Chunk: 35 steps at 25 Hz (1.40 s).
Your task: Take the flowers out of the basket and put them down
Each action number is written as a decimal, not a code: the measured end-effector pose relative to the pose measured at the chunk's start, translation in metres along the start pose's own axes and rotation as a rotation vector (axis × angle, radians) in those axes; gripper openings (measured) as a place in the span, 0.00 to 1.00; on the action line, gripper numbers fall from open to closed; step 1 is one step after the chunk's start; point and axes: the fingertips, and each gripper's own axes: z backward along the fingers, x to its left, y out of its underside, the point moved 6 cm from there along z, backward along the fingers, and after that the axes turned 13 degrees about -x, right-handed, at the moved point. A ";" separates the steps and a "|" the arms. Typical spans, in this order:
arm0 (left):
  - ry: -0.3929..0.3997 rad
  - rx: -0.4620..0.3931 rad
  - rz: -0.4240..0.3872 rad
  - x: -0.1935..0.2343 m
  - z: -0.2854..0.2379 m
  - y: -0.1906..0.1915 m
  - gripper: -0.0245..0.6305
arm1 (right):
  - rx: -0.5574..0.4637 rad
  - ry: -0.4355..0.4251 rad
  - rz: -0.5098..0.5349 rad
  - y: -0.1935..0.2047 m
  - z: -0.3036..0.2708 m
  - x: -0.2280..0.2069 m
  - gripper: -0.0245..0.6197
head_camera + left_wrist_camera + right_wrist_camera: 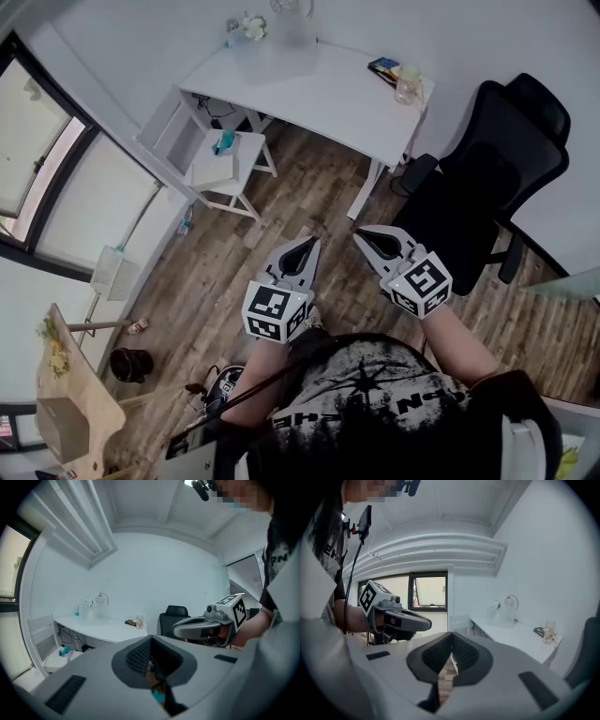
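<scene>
Head view: the left claw (309,246) and right claw (363,234) hang over the wood floor (309,178), each with tips together and empty. The flowers (251,26) seem to sit in a pale basket (281,45) on the white counter (328,94), at 12 o'clock and well apart from both.

Left gripper view: the flowers (88,602) lie at 10 o'clock.

Right gripper view: they lie at 2 o'clock.

They look light, soft and easily crushed, so pinch the stems low, gently.
</scene>
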 end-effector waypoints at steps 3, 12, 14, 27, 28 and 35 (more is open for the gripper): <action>0.020 -0.006 0.013 0.031 -0.013 -0.005 0.05 | 0.007 0.014 0.016 -0.003 -0.031 -0.010 0.06; 0.059 0.004 0.019 0.118 -0.033 -0.014 0.05 | 0.006 0.054 -0.001 0.001 -0.115 -0.026 0.06; 0.062 0.005 0.016 0.134 -0.033 -0.015 0.05 | 0.006 0.058 0.001 0.004 -0.132 -0.027 0.06; 0.054 0.011 0.032 0.200 -0.033 -0.010 0.05 | 0.022 0.057 0.012 0.015 -0.199 -0.039 0.06; 0.052 0.015 0.034 0.203 -0.034 -0.009 0.05 | 0.021 0.056 0.008 0.016 -0.202 -0.041 0.06; 0.025 0.022 0.049 0.228 -0.054 -0.004 0.05 | 0.017 0.037 -0.010 0.026 -0.231 -0.062 0.06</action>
